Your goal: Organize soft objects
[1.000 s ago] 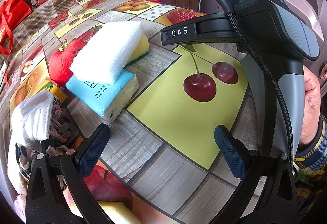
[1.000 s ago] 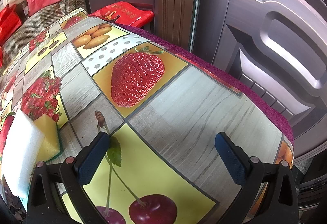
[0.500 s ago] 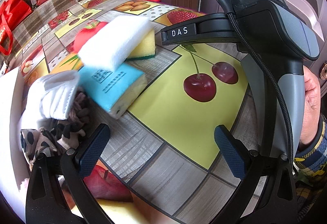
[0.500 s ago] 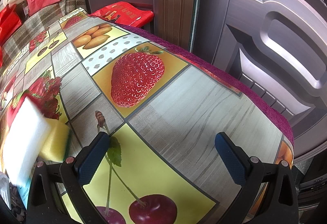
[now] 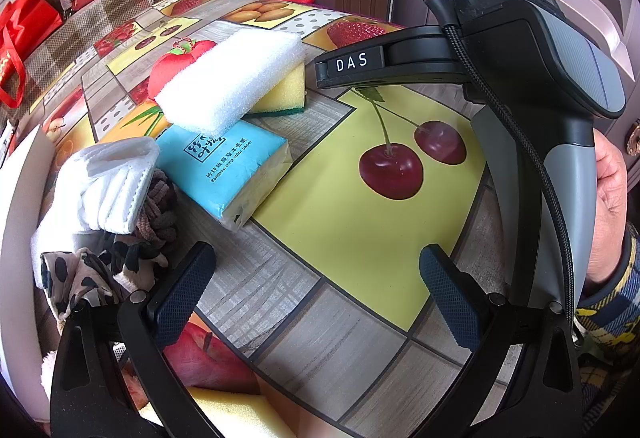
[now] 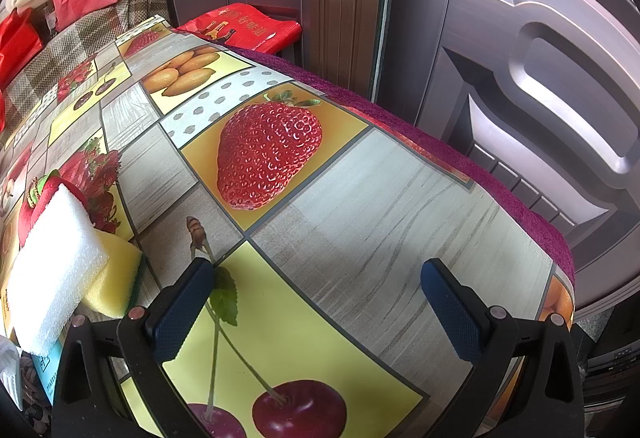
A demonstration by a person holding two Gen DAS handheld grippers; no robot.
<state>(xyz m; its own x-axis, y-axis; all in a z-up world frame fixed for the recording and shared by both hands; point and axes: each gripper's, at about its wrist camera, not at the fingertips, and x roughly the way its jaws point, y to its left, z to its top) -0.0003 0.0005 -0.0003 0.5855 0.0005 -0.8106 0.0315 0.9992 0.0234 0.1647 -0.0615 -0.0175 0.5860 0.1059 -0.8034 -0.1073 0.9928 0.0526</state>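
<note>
Left gripper (image 5: 316,290) and right gripper (image 6: 316,306), both wide and empty. White foam block (image 5: 232,78), light and compressible, rests atop yellow sponge (image 5: 286,92) and tissue pack (image 5: 228,168); grasp across its long sides, probably slip-free

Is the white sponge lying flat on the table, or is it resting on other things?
Resting on others: the white sponge lies tilted across the yellow sponge and the blue tissue pack.

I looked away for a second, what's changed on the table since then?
The left hand-held gripper swung left, bringing more of the white cloth and spotted fabric into its view. Nothing was grasped. Right hand-held gripper and white sponge stayed put.
</note>
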